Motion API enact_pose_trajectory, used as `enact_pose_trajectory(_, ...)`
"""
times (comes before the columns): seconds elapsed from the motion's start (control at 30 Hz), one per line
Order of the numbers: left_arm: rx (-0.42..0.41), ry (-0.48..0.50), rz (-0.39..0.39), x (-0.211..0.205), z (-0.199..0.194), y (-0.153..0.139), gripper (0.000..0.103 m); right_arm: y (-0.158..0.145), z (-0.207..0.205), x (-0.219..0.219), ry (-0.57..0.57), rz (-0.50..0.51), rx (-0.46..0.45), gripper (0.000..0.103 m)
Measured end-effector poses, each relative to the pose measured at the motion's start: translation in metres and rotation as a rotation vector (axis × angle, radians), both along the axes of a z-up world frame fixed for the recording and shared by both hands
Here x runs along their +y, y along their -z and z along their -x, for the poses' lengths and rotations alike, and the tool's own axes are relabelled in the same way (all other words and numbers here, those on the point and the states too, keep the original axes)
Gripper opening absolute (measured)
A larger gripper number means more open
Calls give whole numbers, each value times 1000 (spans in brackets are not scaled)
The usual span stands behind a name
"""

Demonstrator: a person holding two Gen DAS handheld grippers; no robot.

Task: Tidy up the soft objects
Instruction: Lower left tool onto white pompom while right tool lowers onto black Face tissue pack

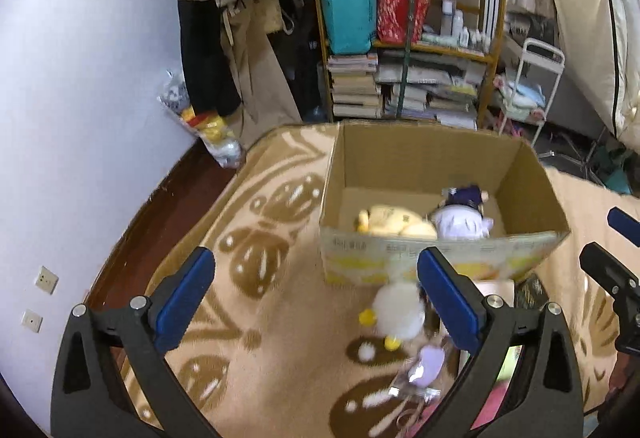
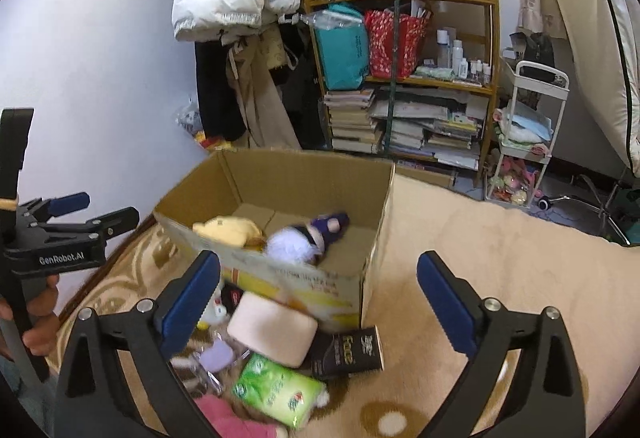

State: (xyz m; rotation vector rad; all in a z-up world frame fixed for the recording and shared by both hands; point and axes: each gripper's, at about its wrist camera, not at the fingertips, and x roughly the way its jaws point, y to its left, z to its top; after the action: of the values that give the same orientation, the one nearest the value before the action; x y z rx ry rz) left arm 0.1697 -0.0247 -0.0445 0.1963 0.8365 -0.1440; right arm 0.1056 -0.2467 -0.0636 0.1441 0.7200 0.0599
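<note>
Left wrist view: the left hand-held gripper (image 1: 316, 302) is spread, pinching nothing – a white plush (image 1: 396, 312) lies at 5 o'clock before the box (image 1: 424, 157). Right wrist view: the right hand-held gripper (image 2: 318, 304) is spread and empty – a yellow plush (image 2: 230, 230) and purple doll (image 2: 308, 238) lie in the box at 12 o'clock.

Both handheld grippers share one build: the left gripper (image 1: 316, 294) and right gripper (image 2: 318, 290) have black triangular arms with cut-out slots, silver round pivot screws and blue finger pads; white "GenRobot.AI" lettering marks the left one's side, above a possibly grey handle
</note>
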Motion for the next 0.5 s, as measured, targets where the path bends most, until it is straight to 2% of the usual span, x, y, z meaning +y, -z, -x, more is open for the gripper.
enact_pose_trajectory(0.23, 93, -13, 16, 9, 15, 17, 100, 22, 15, 1, 7, 19, 80, 103)
enact_pose_trajectory(0.5, 134, -11, -9, 7, 22, 30, 100, 37, 16, -4, 41, 9, 135, 103)
